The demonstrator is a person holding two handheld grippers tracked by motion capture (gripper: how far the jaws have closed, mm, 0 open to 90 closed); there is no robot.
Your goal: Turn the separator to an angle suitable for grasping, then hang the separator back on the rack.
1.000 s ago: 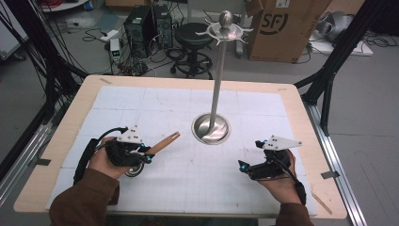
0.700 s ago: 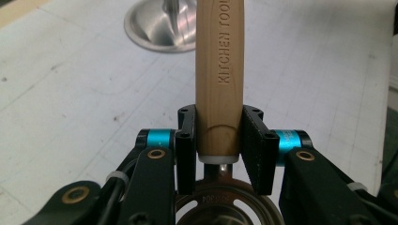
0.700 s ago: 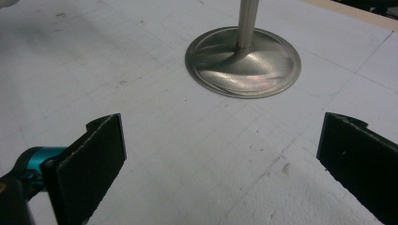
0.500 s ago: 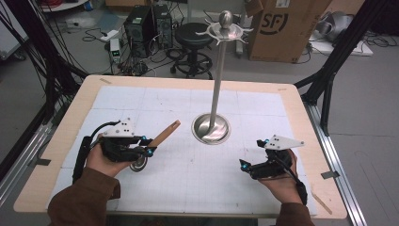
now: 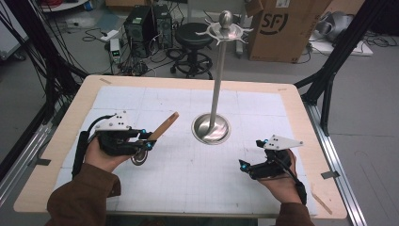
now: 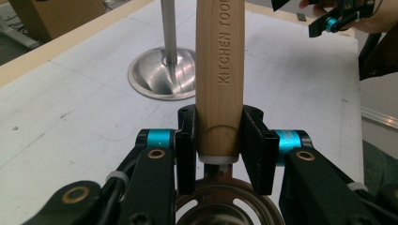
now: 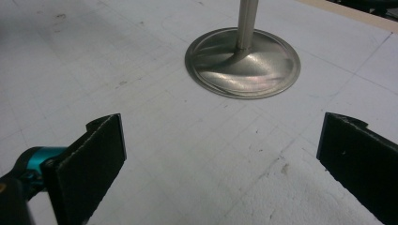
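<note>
Gripping wooden-handled utensil (image 6: pixel 219 79) w/ left gripper (image 6: pixel 219 154).

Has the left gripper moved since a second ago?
Yes. The left gripper, shut on the wooden-handled tool, has shifted up-frame slightly relative to the stand base.

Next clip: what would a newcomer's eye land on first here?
Probably the tall metal stand rising from its round base at the middle of the table, with hooks ringing its top. Next, the left gripper to its left, shut on a wooden-handled kitchen tool whose handle slants toward the stand. The right gripper waits open at the near right.
</note>
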